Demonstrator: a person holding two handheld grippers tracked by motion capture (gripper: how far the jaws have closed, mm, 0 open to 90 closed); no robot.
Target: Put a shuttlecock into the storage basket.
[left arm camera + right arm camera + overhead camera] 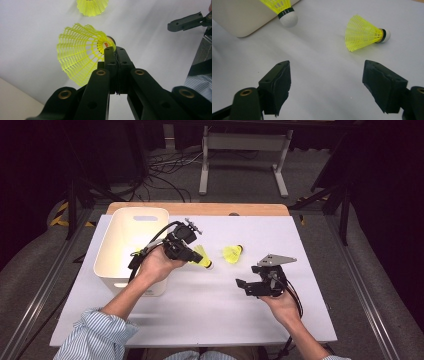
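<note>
Table (200, 310) lay under white covering, and the white bin (131, 245) was my landmark. Just right of the bin, my left gripper (115, 51) pinched a yellow shuttlecock (80, 58) by its skirt edge near the cork. Farther right of the bin, a second shuttlecock (233, 253) lay on its side. Farthest from the bin, my right gripper (325, 85) hovered with jaws spread wide, gripping nothing.
</note>
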